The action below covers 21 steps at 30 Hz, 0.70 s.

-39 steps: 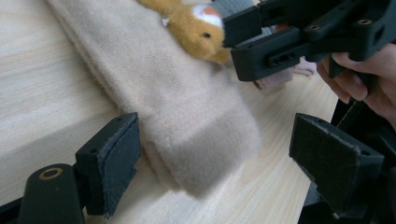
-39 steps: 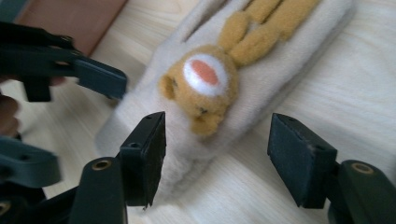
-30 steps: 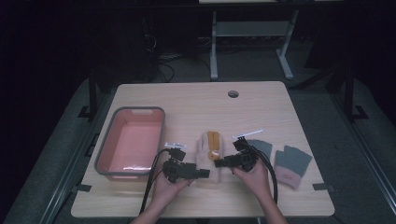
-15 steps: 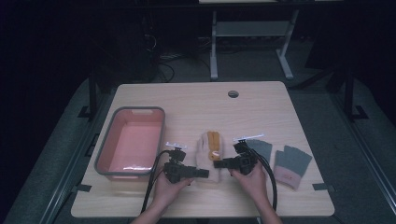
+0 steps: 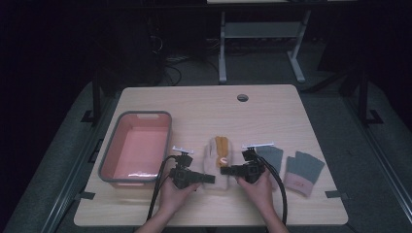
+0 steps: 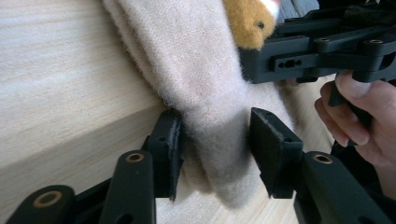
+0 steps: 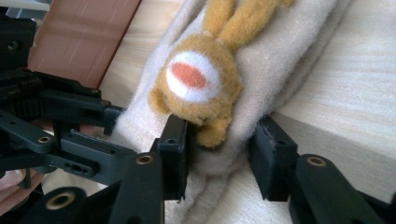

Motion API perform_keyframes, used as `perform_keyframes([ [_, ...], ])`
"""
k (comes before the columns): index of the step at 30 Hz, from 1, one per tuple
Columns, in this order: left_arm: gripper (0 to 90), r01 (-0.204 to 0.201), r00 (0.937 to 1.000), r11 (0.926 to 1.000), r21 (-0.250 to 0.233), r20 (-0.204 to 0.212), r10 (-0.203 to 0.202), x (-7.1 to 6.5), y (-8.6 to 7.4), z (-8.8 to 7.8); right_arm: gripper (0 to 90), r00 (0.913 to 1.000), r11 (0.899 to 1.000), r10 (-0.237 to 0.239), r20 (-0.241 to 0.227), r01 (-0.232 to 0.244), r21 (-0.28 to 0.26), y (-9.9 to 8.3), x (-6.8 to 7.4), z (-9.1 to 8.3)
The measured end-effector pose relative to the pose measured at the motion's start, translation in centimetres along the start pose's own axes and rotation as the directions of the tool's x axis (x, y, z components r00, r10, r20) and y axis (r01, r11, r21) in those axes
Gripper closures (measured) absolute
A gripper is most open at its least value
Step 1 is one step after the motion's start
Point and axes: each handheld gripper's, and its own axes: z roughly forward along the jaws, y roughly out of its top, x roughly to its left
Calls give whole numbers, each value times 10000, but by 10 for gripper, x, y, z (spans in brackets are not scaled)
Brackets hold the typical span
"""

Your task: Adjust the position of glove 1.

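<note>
1. We find a cream knitted glove with an orange plush animal lying flat near the front middle of the wooden table, fingers pointing away from us.
2. Our left gripper comes at the glove's near end from the left. In the left gripper view its jaws have just been closing, and the cream cuff sits between them. The left pad touches the wool; the right pad looks just off it, so we cannot tell whether it grips.
3. Our right gripper comes from the right. In the right gripper view its jaws have also been closing. The left pad touches the plush animal's lower edge, and the right pad meets the glove's side.
4. Two grey gloves lie to the right and a pink tub to the left, both apart from the cream glove.
</note>
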Motion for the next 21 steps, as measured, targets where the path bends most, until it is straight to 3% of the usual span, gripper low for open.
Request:
perform_keyframes([
  [6, 615, 79, 9998, 9999, 132, 207, -82, 2, 1, 3, 673, 10000, 10000, -61, 73, 61, 2, -1, 2, 4],
  [9, 615, -183, 9996, 9997, 142, 217, 180, -1, 0, 5, 690, 10000, 10000, -15, 11, 15, -35, -3, 3, 5],
  [16, 656, -238, 9997, 9994, 250, 116, 235, -2, 3, 6, 746, 10000, 10000, 6, -62, -5, 69, -2, 2, 7],
  [19, 671, -554, 9985, 9979, 340, 50, 552, -3, 5, 7, 763, 10000, 10000, 35, -78, -34, 94, -2, 1, 7],
  [21, 676, -563, 9984, 9979, 334, 85, 560, -4, 5, 7, 770, 9997, 9998, 165, -155, -163, 143, -1, 1, 7],
])
